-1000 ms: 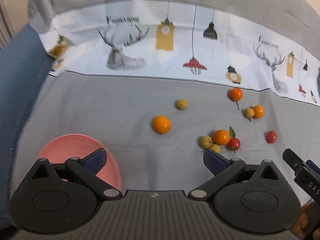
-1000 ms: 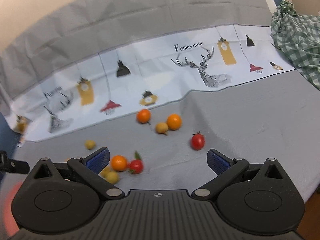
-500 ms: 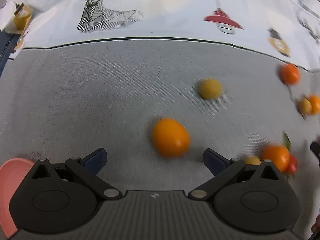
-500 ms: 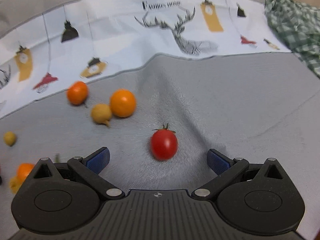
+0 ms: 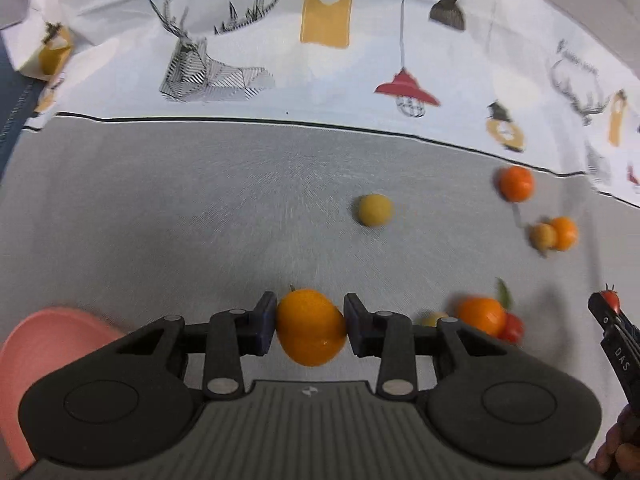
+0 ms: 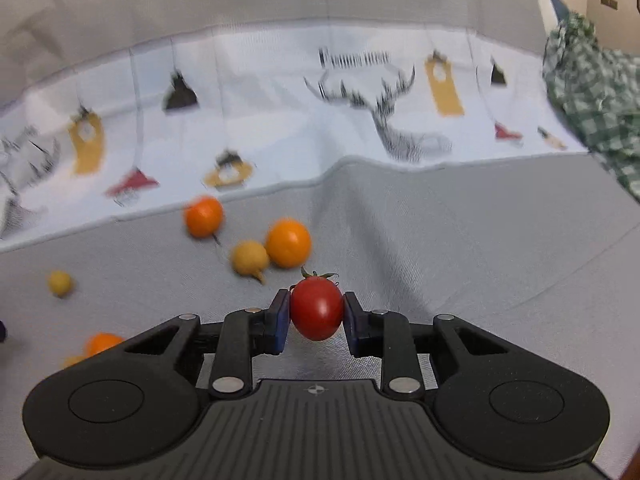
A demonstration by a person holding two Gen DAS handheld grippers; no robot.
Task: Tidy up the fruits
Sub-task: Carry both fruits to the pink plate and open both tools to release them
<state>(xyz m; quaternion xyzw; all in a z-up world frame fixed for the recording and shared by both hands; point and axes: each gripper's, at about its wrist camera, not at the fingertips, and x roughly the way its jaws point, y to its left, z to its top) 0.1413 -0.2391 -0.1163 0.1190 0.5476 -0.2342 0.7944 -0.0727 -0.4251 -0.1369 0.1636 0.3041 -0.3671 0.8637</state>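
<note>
My left gripper (image 5: 310,326) is shut on an orange fruit (image 5: 310,334), low over the grey cloth. My right gripper (image 6: 317,316) is shut on a red cherry tomato (image 6: 317,314); it also shows at the right edge of the left wrist view (image 5: 611,299). A pink bowl (image 5: 44,344) sits at the lower left of the left wrist view. Loose fruit lies on the cloth: a yellow one (image 5: 374,210), an orange one with a stem (image 5: 516,183), a yellow and orange pair (image 5: 554,234), and a cluster of orange, red and yellow fruit (image 5: 480,316).
The grey cloth (image 5: 200,220) meets a white printed band with deer and lamps (image 5: 280,60) at the back. A green checked cloth (image 6: 596,92) lies at the far right. A fold runs through the grey cloth (image 6: 360,208) in the right wrist view.
Both grippers moved forward and closed: the left on the orange fruit, the right on the red cherry tomato. Both were open half a second ago.
</note>
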